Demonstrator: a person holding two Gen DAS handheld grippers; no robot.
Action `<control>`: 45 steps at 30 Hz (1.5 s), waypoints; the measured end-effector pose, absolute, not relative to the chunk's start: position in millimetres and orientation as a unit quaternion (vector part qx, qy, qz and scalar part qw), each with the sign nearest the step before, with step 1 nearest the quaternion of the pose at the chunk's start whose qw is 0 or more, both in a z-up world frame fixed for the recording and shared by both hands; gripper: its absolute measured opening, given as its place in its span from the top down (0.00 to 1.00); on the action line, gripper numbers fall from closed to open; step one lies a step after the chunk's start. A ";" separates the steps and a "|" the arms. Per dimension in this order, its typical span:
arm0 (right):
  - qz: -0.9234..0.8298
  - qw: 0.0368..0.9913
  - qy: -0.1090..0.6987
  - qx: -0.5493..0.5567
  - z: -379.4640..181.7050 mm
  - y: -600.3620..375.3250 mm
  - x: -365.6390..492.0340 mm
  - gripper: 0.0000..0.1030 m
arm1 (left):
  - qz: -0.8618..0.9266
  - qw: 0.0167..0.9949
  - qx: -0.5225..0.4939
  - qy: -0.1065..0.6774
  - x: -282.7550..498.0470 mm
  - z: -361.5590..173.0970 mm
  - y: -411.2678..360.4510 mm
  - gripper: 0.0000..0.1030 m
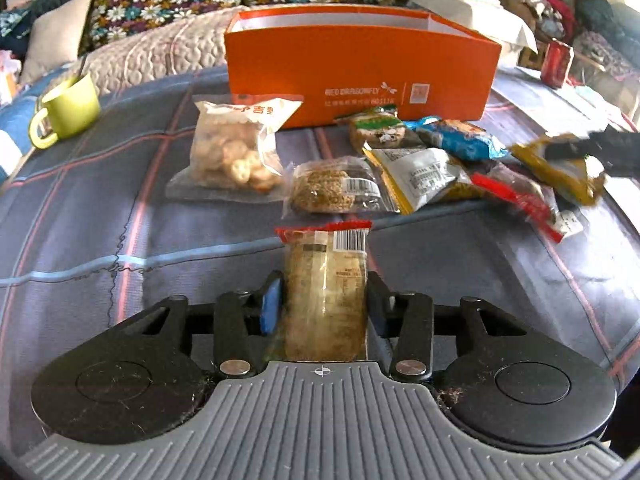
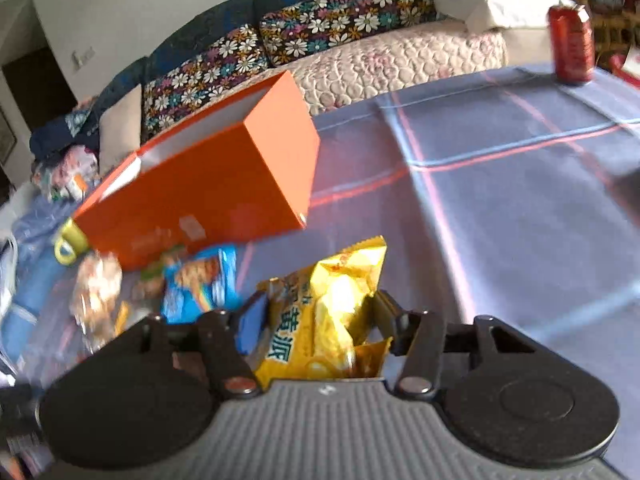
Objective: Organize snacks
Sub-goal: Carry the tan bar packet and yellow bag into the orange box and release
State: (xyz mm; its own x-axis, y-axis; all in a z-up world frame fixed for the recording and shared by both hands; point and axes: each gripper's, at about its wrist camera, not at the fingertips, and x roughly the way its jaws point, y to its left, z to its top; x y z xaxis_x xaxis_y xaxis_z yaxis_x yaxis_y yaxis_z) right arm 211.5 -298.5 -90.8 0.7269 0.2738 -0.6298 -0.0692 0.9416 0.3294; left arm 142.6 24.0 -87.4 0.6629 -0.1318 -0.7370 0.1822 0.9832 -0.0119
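Green mug [image 1: 66, 110] stands far left on the blue plaid tablecloth [image 1: 100, 220]. Right of it lie a clear bag of puffed snacks [image 1: 234, 152] and a sesame cake [image 1: 324, 192]. Nearest, the left gripper [image 1: 325, 304] clenches a red-topped rice cracker packet [image 1: 326, 280] bearing a barcode. Behind stands the open orange box [image 1: 360, 76], printed "RED DRAGONFLY". Farther right, a blue packet [image 1: 460, 138] lies beside it, and the right gripper [image 2: 316, 320] grasps a yellow snack bag [image 2: 320, 316] with blue Chinese characters. A red can [image 2: 571, 50] stands far right; a floral-cushioned sofa [image 2: 320, 28] lies beyond.
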 end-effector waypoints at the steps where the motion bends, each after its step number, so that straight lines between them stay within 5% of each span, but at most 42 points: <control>1: 0.087 0.920 0.358 0.134 -89.7 -300.2 202.9 0.34 | -0.087 0.912 0.033 0.400 142.1 -87.7 23.2 0.92; 2: 0.076 0.921 0.358 0.130 -87.3 -302.5 196.0 0.18 | -0.087 0.912 0.034 0.399 142.2 -88.2 23.1 0.91; 3: 0.064 0.926 0.346 0.135 -82.5 -305.7 187.3 0.16 | -0.087 0.912 0.034 0.400 142.3 -88.2 23.0 0.91; 8: 0.010 0.970 0.211 0.119 -48.9 -308.5 144.8 0.16 | -0.086 0.911 0.029 0.403 143.2 -88.1 23.2 0.87; 11: -0.035 0.952 0.301 0.043 -87.9 -299.9 167.7 0.14 | -0.087 0.910 0.033 0.404 142.1 -88.2 20.8 0.83; 13: -0.033 0.946 0.306 0.102 -88.4 -316.0 166.0 0.15 | -0.090 0.910 0.035 0.403 140.5 -88.5 20.9 0.81; 18: -0.061 0.968 0.223 0.099 -67.7 -319.6 142.0 0.10 | -0.091 0.911 0.034 0.401 142.2 -89.2 21.6 0.75; 21: -0.068 0.940 0.331 0.055 -102.6 -312.5 169.9 0.09 | -0.090 0.912 0.034 0.400 142.8 -89.3 21.6 0.74; 28: -0.040 0.961 0.260 0.090 -76.6 -308.3 147.9 0.10 | -0.089 0.913 0.012 0.398 137.4 -84.3 34.2 0.72; 34: 0.046 0.948 0.309 0.066 -85.4 -274.3 160.0 0.10 | -0.090 0.922 0.037 0.375 131.4 -76.3 38.4 0.40; 37: 0.052 0.943 0.324 0.052 -95.4 -265.2 169.9 0.10 | -0.101 0.919 0.059 0.375 135.1 -79.6 34.0 0.35; 42: 0.051 0.939 0.339 0.037 -102.2 -255.1 173.9 0.10 | -0.109 0.914 0.076 0.384 145.3 -93.8 23.1 0.36; 45: 0.045 0.939 0.341 0.023 -103.7 -254.2 177.2 0.10 | -0.123 0.912 0.046 0.389 149.8 -94.6 24.5 0.54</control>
